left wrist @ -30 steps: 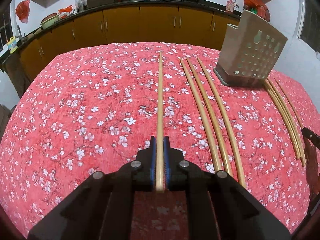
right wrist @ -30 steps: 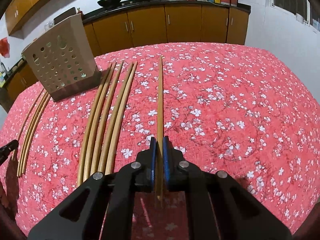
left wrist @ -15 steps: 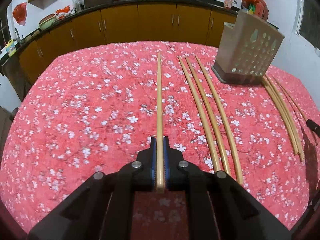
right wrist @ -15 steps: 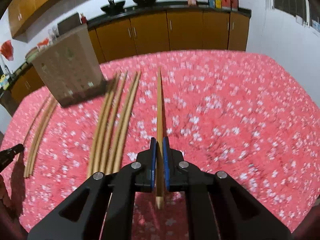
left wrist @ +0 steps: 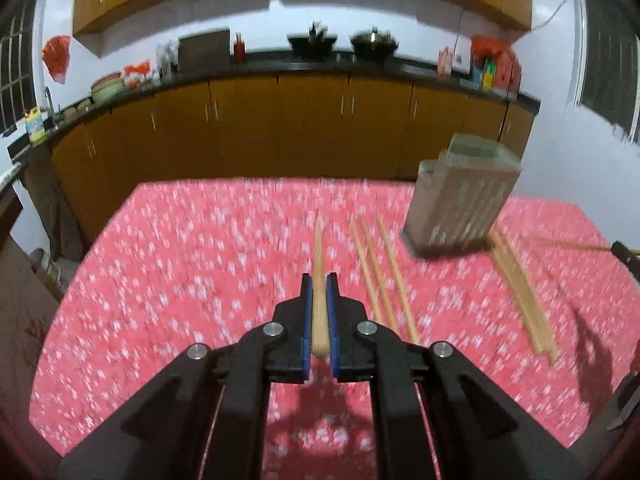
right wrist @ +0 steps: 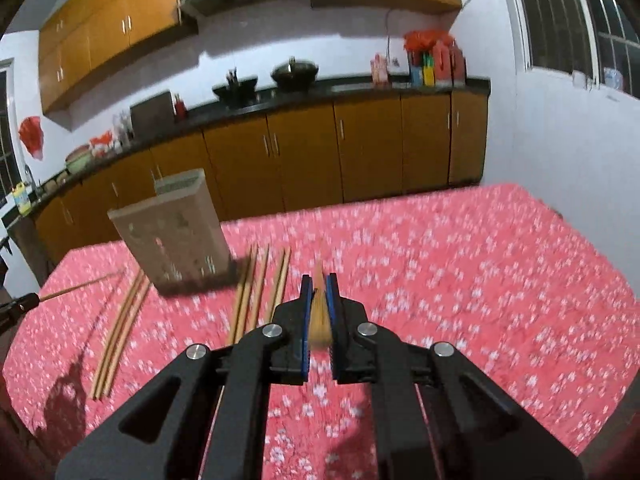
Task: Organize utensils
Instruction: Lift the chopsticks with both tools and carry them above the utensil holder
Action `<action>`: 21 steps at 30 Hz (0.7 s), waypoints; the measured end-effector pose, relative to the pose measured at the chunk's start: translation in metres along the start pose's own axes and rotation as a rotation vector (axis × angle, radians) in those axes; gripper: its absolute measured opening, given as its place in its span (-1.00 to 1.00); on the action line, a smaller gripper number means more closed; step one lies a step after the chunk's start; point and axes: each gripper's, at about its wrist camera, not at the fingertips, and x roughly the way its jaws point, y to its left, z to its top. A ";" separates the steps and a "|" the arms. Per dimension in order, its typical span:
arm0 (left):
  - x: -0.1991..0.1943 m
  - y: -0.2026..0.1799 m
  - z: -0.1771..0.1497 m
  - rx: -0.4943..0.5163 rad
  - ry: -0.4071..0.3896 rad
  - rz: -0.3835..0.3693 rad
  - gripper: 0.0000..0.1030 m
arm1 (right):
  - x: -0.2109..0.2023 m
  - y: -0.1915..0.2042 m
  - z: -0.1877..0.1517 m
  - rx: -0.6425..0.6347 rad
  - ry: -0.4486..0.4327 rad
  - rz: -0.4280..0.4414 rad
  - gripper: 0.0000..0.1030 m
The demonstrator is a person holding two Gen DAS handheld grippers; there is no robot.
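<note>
Left tongs (left wrist: 319, 280) clenched on one chopstick (left wrist: 319, 248), right tongs (right wrist: 319, 280) clenched on another (right wrist: 319, 308) — both raised above the floral-clothed counter (left wrist: 180, 280), perforated holder (left wrist: 460, 204) nearby — loose chopsticks (right wrist: 248, 292) beside it.

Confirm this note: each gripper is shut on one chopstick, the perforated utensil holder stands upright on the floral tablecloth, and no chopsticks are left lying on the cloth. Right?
One detail is wrong: loose chopsticks do lie on the floral tablecloth, as the left wrist view shows. The rest holds: the left gripper and right gripper are each shut on one chopstick, and the perforated utensil holder stands upright.
</note>
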 end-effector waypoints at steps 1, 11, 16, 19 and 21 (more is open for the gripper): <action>-0.007 -0.001 0.005 -0.004 -0.024 -0.001 -0.84 | -0.002 0.000 0.004 0.000 -0.017 0.001 -0.85; -0.035 0.000 0.050 -0.021 -0.179 -0.005 -0.84 | -0.006 0.005 0.035 -0.006 -0.083 0.008 -0.85; -0.039 0.002 0.071 -0.030 -0.209 -0.011 -0.85 | -0.007 0.010 0.061 -0.010 -0.111 0.016 -0.85; -0.053 0.001 0.094 -0.031 -0.261 -0.031 -0.85 | -0.018 0.014 0.091 0.015 -0.168 0.059 -0.85; -0.062 -0.003 0.108 -0.033 -0.292 -0.053 -0.85 | -0.026 0.018 0.112 0.036 -0.211 0.089 -0.85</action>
